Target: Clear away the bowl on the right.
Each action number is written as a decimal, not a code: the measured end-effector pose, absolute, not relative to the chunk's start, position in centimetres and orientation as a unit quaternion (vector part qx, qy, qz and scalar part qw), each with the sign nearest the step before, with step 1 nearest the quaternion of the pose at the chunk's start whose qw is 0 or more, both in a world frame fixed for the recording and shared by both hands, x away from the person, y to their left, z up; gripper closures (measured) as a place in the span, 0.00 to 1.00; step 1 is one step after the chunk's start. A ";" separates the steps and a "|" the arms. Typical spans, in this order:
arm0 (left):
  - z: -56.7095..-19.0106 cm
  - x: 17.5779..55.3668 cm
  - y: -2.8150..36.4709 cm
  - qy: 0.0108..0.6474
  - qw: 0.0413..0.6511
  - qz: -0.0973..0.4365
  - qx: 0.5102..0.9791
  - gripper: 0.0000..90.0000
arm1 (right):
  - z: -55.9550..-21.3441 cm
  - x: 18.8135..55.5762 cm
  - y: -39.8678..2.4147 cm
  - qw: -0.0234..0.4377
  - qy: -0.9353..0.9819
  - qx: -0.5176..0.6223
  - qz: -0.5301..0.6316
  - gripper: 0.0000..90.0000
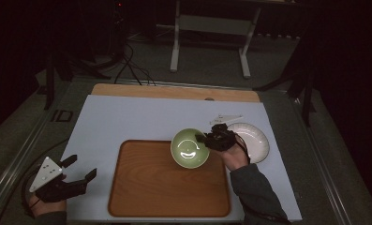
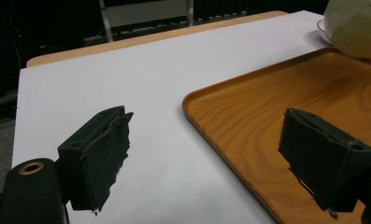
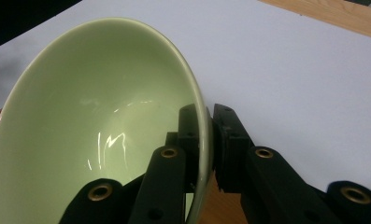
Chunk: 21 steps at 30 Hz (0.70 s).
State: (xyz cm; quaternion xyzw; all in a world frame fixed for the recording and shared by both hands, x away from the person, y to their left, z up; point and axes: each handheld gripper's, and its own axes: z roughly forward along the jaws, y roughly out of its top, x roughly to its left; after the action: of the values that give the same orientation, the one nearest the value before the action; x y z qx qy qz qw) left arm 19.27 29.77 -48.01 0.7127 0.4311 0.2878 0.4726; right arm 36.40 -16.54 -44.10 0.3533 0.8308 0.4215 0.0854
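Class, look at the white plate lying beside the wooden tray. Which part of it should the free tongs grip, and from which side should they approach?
Grip the white plate by its raised rim, one jaw above and one below, much as the right tongs pinch the green bowl's wall. It lies flat, so only the rim offers purchase. Its far-right edge looks freest; the right hand covers its near-left side. That suits the left tongs poorly.

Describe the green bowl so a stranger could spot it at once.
Start at the wooden tray on the white table and go to its far right corner. There the right gripper holds the green bowl, clamped on its rim. The white plate beside it is flatter and paler; the bowl is deep, glossy and pale green.
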 end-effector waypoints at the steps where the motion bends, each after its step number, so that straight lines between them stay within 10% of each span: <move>1: -48.0 19.3 29.8 0.431 0.473 0.288 0.713 0.18 | -44.1 36.4 -16.5 0.083 0.831 0.352 0.421 0.91; 21: -48.0 19.3 29.8 0.432 0.472 0.288 0.712 0.18 | -45.5 36.3 -15.3 0.070 0.839 0.348 0.412 0.91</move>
State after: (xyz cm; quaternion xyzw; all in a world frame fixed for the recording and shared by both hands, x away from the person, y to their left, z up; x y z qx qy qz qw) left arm 19.29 29.81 -48.04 0.7122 0.4321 0.2882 0.4723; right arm 36.34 -15.27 -45.48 0.3482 0.8390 0.4122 0.0703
